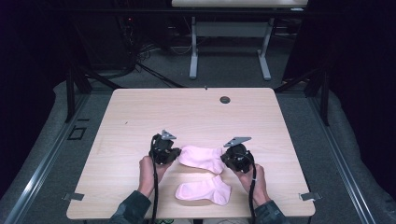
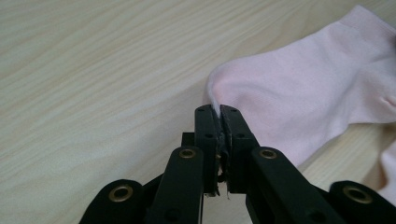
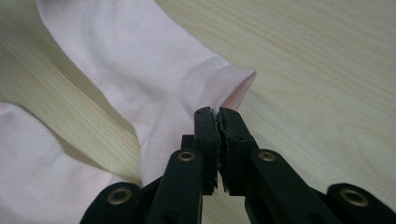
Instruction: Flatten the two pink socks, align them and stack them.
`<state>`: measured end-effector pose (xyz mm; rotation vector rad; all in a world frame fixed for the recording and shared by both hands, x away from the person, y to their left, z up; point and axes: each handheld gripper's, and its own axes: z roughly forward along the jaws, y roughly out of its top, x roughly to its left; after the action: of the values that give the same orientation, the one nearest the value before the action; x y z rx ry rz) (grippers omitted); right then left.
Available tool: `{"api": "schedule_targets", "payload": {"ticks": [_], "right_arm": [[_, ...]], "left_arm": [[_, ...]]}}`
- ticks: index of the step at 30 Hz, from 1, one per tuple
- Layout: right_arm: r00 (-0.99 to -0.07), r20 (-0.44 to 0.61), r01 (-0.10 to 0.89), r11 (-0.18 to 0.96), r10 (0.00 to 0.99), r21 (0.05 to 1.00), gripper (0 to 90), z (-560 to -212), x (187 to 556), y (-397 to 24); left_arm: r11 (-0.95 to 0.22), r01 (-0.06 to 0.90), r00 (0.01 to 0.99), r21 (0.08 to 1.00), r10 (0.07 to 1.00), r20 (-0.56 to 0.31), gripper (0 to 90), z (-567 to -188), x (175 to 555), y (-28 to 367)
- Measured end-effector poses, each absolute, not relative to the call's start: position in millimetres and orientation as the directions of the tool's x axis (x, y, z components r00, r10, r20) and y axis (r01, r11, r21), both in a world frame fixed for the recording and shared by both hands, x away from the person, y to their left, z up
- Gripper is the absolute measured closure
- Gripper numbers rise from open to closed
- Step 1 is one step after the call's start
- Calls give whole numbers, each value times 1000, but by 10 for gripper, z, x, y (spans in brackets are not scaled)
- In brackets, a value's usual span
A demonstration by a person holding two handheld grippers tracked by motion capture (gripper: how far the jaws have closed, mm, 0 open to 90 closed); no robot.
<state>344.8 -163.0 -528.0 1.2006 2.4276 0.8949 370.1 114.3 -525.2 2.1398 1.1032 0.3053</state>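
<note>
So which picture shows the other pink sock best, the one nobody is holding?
The high view: the loose sock lies whole on the table, nearer the person than the held sock. The right gripper view catches only its blurred edge; the left gripper view shows a sliver.

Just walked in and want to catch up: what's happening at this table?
A person holds a gripper in each hand and works on two pink socks on a wooden table. The left gripper is shut on the toe end of the upper sock, the right gripper on its cuff end. The lower sock lies untouched nearer the person.
</note>
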Motion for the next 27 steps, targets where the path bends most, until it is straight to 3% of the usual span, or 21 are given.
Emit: {"api": "schedule_targets", "payload": {"ticks": [7, 13, 19, 24, 25, 26, 27], "right_arm": [[-632, 1, 586, 478, 775, 654, 863, -5029, 3296, -1689], [-670, 0, 584, 528, 742, 617, 863, -4906, 2941, -1720], [-692, 36, 615, 563, 721, 552, 862, -5171, 2734, -1721], [-691, 47, 631, 569, 722, 527, 854, -5413, 2720, -1703], [-690, 36, 623, 568, 723, 537, 740, -5457, 2709, -1686], [-691, 32, 615, 564, 722, 551, 632, -5456, 2700, -1687], [-691, 32, 615, 564, 722, 551, 632, -5456, 2700, -1687]], "left_arm": [[-362, 618, 619, 698, 772, -147, 866, -5074, 3496, 1199], [-367, 619, 646, 695, 740, -185, 866, -5090, 3010, 1221], [-430, 637, 653, 641, 742, -152, 861, -5408, 2612, 1163], [-451, 638, 643, 624, 758, -110, 827, -5589, 2550, 1138], [-439, 629, 628, 642, 773, -87, 594, -5570, 2543, 1171], [-423, 620, 615, 661, 785, -75, 453, -5541, 2529, 1195], [-423, 620, 615, 661, 785, -75, 339, -5541, 2529, 1195]]}}
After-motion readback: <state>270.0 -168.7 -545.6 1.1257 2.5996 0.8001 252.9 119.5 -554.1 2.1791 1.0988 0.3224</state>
